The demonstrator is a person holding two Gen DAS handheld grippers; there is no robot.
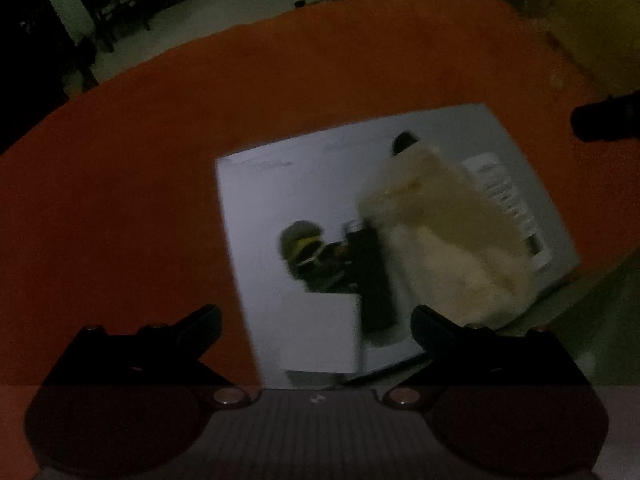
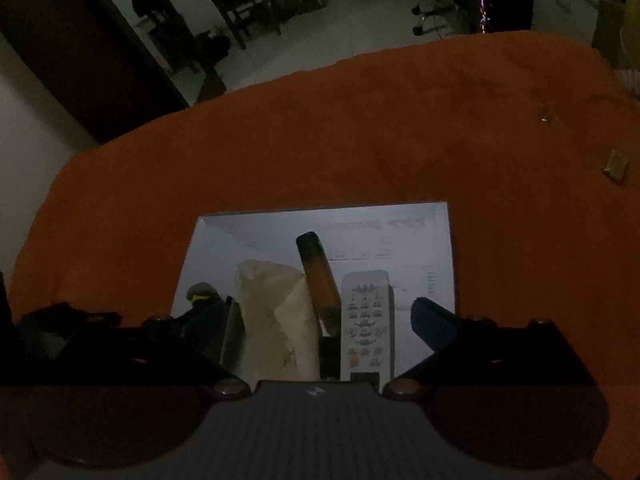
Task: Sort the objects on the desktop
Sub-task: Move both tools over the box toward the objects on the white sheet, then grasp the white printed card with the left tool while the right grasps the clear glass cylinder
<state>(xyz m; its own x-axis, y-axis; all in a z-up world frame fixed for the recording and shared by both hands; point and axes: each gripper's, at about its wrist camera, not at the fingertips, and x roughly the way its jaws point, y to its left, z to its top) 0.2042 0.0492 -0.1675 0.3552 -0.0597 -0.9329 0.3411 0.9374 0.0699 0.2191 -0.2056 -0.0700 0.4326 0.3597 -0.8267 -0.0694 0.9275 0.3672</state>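
Dim light, both views soft. Orange cloth-covered tabletop (image 2: 360, 128) carries a flat white cardboard box (image 2: 420, 232), and the sorted items lie in it: a crumpled cream paper bag (image 2: 276, 312), a dark amber-tinted cylindrical tube (image 2: 318, 280), a white rectangular remote control with rows of buttons (image 2: 366, 320), and at the left a small olive-and-yellow toy-like object (image 2: 200, 294), too blurred to name. A dark upright bar (image 1: 372, 276) next to the bag in the left view is unclear too.

Left tool (image 1: 316, 320): released, jaws spread, nothing between them, hovering over the box's near edge. Right tool (image 2: 316, 320): released as well, jaws wide, above the bag, tube and remote, none gripped.

Risks: items sit packed side by side, so a wide-open tool coming down on the tube would likely catch the bag or nudge the remote. Low light and blur make aiming worse. The bag is soft and may crumple or drag neighbours.

Orientation: remote's long axis runs away from the right camera, button face up. Tube's long axis runs roughly the same way, tilted, its far end leaning left. A small tan square (image 2: 616, 166) lies well apart on the cloth at right.
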